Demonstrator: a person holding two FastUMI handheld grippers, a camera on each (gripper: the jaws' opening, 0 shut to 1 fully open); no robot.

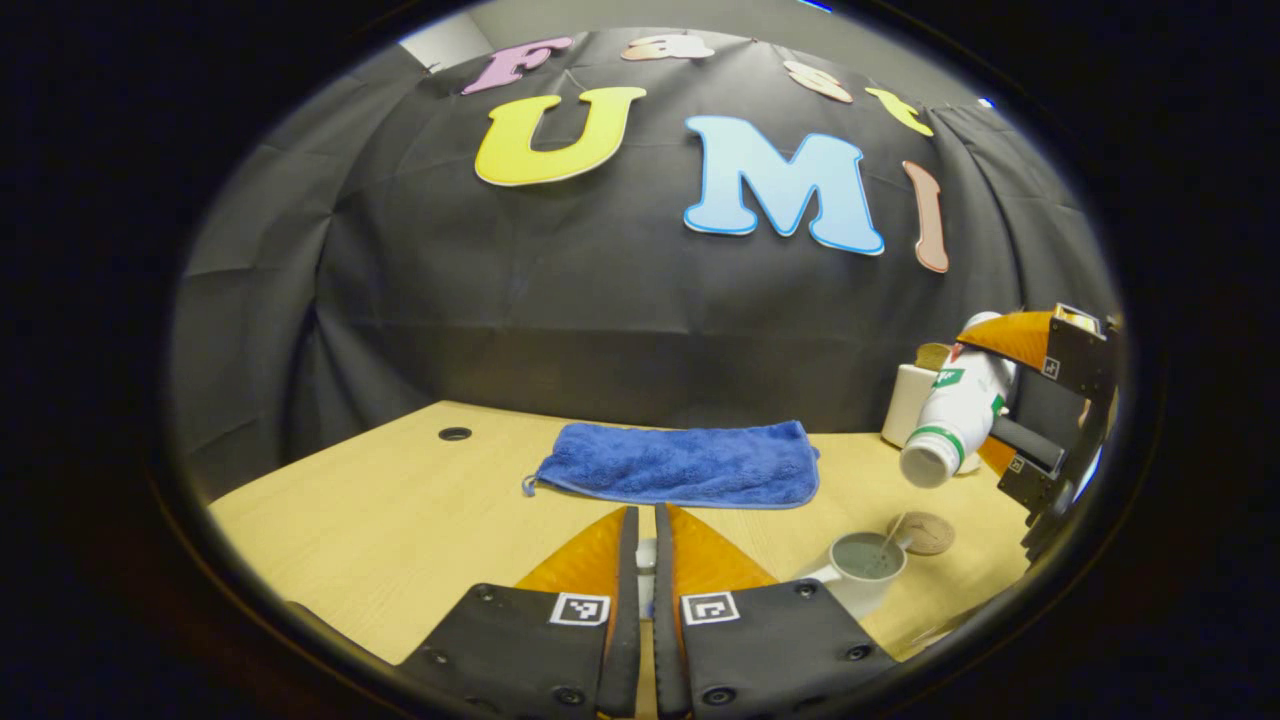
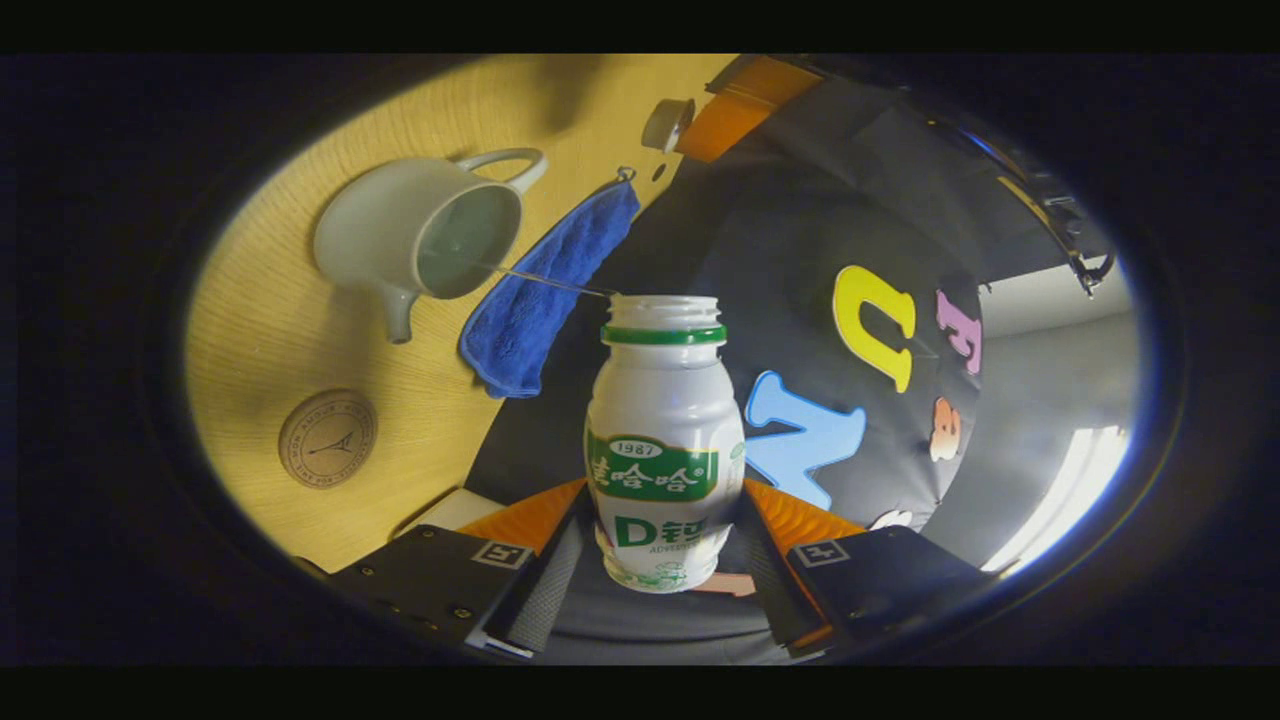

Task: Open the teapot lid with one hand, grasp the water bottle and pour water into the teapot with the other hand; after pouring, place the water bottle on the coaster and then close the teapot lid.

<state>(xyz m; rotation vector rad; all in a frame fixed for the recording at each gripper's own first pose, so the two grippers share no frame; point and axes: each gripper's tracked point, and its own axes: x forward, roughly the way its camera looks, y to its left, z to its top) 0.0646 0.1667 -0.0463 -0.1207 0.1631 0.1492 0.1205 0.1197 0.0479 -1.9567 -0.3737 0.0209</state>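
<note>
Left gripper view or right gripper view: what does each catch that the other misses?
Left: a round hole in the tabletop and a white container behind the bottle. Right: the teapot lid, lifted clear, and the teapot's handle and spout. Shared: teapot, tilted water bottle pouring, coaster, blue towel.

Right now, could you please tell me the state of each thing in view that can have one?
Teapot: lid off, water inside.
Teapot lid: held in the left claw, off the pot.
Water bottle: uncapped, tilted, a thin stream running into the teapot.
Right claw: shut on the water bottle.
Coaster: bare.
Blue towel: lying flat on the table.
</note>
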